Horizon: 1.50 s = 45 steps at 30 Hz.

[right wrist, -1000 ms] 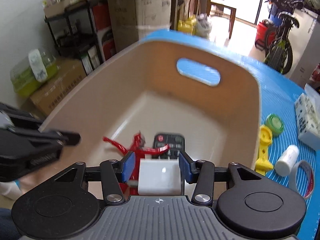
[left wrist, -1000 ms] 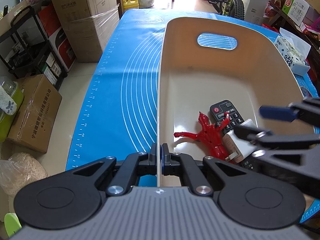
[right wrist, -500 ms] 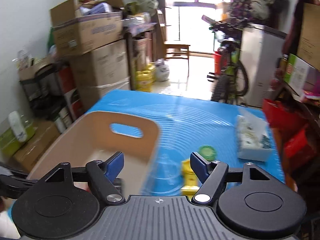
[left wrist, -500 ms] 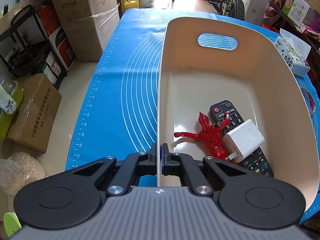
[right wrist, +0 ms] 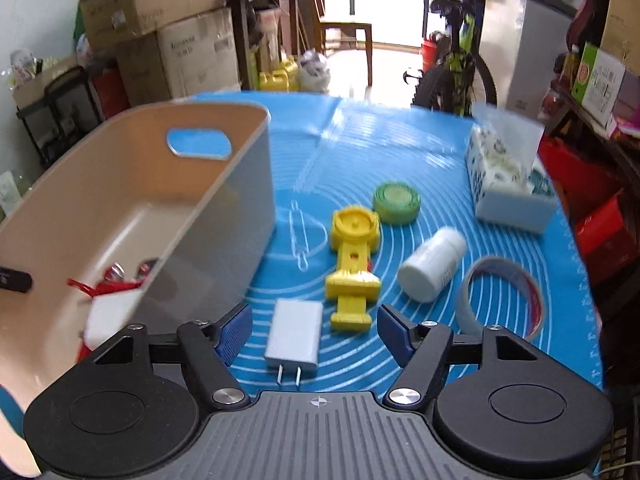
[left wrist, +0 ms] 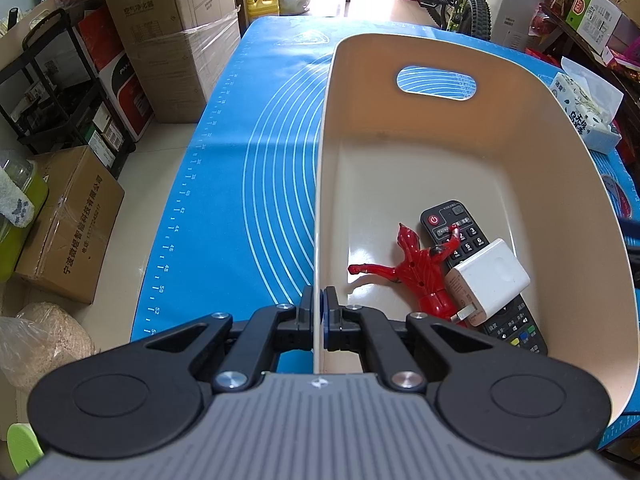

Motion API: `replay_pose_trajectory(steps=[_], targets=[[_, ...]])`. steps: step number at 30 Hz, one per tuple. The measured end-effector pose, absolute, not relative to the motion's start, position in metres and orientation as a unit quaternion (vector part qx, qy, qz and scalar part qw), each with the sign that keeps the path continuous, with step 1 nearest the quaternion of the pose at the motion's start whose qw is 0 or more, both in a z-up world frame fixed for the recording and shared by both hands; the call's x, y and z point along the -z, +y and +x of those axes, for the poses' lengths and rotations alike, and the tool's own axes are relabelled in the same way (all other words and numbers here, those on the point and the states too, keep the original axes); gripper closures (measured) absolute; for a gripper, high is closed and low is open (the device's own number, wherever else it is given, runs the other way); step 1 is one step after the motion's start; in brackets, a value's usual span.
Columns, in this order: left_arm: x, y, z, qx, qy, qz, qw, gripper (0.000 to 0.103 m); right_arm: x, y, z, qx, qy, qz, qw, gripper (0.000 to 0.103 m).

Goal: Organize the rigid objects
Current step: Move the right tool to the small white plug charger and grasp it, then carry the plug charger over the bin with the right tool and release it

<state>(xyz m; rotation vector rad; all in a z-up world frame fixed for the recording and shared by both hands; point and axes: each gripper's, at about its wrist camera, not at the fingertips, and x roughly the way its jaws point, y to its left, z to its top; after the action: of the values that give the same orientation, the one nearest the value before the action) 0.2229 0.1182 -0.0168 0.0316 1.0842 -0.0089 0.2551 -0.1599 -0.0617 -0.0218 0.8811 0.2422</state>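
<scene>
Sorting bin (left wrist: 568, 184), beige: left gripper (left wrist: 320, 316) clenched on its near rim; inside, just ahead to that gripper's right, lie a red figure (left wrist: 416, 268), a black remote (left wrist: 460, 232) and a white charger (left wrist: 490, 280). Right gripper (right wrist: 314, 330): jaws released, nothing pressed, having just narrowed slightly; a second white charger (right wrist: 295, 334) lies on the blue mat (right wrist: 400, 152) between them. Step judged: fetching the next item; next move calls for lowering and closing on this charger. Legible: carton (left wrist: 188, 12), "Inbaxss".

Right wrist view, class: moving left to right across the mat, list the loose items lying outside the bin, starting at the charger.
Charger → yellow toy → green lid → white bottle → tape roll
</scene>
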Motion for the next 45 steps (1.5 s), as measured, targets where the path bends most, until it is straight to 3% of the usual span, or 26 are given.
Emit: replay_pose_trajectory(steps=[15,21,24,33,45], targets=[[0.018,0.118,0.223,0.004,0.517,0.015,0.856,0.098,0.095,-0.145,0.261,-0.123,0.45,-0.048,0.883,0.035],[0.018,0.117,0.223,0.004,0.517,0.014,0.856,0.098,0.099,-0.137,0.26,-0.122,0.438,-0.062,0.888,0.045],[0.018,0.117,0.223,0.004,0.517,0.013,0.856,0.098,0.097,-0.133,0.258,-0.127,0.436,-0.063,0.889,0.06],[0.018,0.118,0.223,0.004,0.517,0.012,0.856,0.098,0.085,-0.14,0.248,-0.116,0.423,-0.051,0.897,0.061],[0.018,0.118,0.223,0.004,0.517,0.012,0.856,0.098,0.024,-0.16,0.233,-0.1,0.354,-0.028,0.93,0.061]])
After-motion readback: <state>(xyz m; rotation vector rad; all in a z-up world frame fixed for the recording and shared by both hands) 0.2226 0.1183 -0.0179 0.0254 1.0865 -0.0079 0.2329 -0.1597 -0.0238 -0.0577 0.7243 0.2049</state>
